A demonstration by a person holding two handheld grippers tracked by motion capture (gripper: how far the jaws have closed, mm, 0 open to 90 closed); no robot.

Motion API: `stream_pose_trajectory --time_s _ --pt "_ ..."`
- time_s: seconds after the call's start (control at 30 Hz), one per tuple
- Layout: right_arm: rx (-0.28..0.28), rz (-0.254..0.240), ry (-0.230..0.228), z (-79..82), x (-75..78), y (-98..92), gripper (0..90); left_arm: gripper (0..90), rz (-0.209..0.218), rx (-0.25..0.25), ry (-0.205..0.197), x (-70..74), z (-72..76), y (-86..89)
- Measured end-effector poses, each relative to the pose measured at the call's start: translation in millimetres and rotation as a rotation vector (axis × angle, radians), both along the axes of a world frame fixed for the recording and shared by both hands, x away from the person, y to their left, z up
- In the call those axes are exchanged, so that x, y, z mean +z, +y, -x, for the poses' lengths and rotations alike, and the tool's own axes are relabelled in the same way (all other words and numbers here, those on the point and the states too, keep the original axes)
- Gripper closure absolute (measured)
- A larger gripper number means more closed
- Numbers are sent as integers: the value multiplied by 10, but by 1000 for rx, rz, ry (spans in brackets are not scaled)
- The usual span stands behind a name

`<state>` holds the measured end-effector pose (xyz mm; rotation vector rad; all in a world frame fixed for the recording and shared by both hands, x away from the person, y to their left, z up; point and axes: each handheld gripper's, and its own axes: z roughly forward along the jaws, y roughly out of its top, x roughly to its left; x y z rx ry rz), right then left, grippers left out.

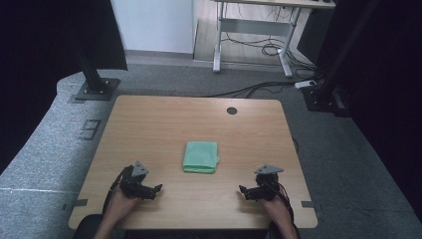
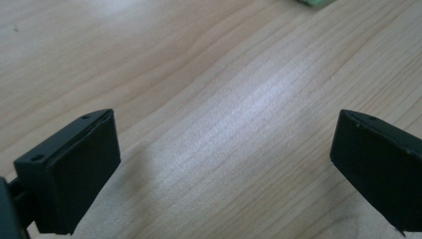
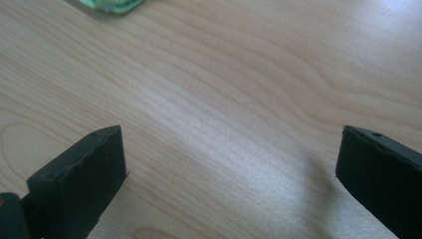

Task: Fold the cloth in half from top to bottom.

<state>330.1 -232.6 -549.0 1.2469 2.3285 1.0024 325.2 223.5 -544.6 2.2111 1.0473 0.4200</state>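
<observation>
A: Start from the high view. What lies on the table (image 1: 149, 119)?

B: A folded green cloth (image 1: 200, 157), flat near the middle of the wooden top, a little toward the near side. The left gripper (image 1: 157, 189) sits at the near left, the right gripper (image 1: 242, 191) at the near right, each held in a hand that comes in over the near edge. Both point inward toward each other, with the cloth between them and farther off, touching neither.

A: And the left gripper view?

B: The left gripper (image 2: 224, 164) has its jaws spread wide, with bare wood grain between them and nothing held. A corner of the green cloth (image 2: 314, 2) peeks in at the far top edge, well apart from the jaws.

A: The right gripper view?

B: Much the same. The right gripper (image 3: 229, 174) stands with its jaws wide apart over bare table (image 3: 249, 74), pinching nothing. An edge of the green cloth (image 3: 112, 5) shows at the far top left, clear of both jaws.
</observation>
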Motion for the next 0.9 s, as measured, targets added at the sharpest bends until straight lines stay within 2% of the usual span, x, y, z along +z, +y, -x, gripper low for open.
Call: stream_pose_trajectory --time_s 0.03,0.07,0.13,0.23,0.9 --pt "4 6 11 3 -38 16 0 0 -3 -5 17 -39 -5 -9" --pt "4 6 11 3 -38 16 0 0 -3 -5 17 -39 -5 -9" --pt "7 43 -8 19 -58 43 0 0 -3 -6 24 -41 -7 -16" --pt "-3 29 -28 27 -77 70 0 0 -1 -13 27 -42 -8 -24" --pt "-3 27 -30 26 -80 72 0 0 -1 -10 27 -42 -7 -27"
